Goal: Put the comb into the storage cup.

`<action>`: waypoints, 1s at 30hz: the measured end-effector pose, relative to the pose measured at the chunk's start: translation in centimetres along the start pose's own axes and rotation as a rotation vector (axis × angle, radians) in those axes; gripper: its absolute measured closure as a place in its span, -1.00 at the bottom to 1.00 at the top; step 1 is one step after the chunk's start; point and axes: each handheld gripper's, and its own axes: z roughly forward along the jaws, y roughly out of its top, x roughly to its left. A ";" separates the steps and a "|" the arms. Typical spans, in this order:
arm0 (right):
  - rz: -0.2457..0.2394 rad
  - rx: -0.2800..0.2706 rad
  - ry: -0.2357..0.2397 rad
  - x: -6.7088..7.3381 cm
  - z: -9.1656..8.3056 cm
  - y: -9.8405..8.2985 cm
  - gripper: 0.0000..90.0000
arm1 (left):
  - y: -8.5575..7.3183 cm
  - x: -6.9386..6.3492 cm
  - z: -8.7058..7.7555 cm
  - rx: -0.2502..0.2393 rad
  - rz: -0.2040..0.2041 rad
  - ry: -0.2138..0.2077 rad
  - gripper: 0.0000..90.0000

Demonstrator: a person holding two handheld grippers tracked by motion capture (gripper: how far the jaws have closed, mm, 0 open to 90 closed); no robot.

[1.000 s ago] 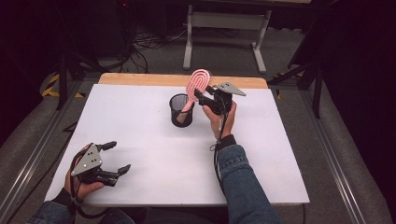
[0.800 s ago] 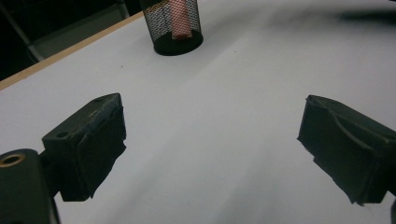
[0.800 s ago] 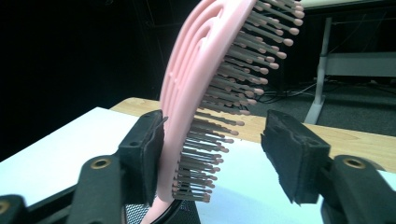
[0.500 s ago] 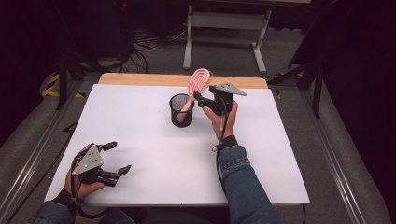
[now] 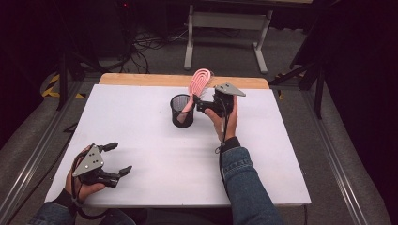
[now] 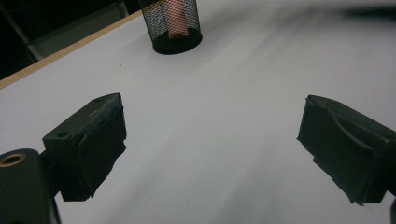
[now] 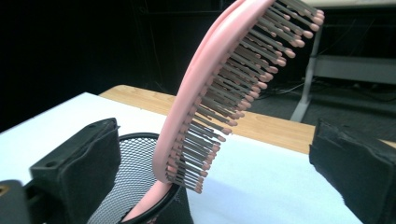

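Down at seven o'clock on the white table (image 5: 141,140), left gripper (image 5: 117,159) resting with jaws spread wide, nothing between them. Near the middle toward twelve o'clock, black mesh cup (image 5: 182,110) holding a pink hairbrush (image 5: 197,84), handle down, head leaning toward one o'clock. Just beside at three o'clock of the cup, right gripper (image 5: 199,104), jaws just opened wide, brush standing between them untouched.

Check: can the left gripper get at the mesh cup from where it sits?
Probably yes. The left gripper is open, and bare table lies between it and the mesh cup; the right gripper crowds only the far side.
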 end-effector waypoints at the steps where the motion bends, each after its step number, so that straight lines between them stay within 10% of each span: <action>1: -0.001 -0.004 0.007 0.0 -0.1 0.0 -0.94 | 0.0 0.0 0.0 0.000 0.000 0.000 -0.81; 30: -0.107 -0.052 0.029 1.1 -2.9 0.7 -0.93 | 0.0 -0.1 0.1 0.008 0.005 0.003 -0.81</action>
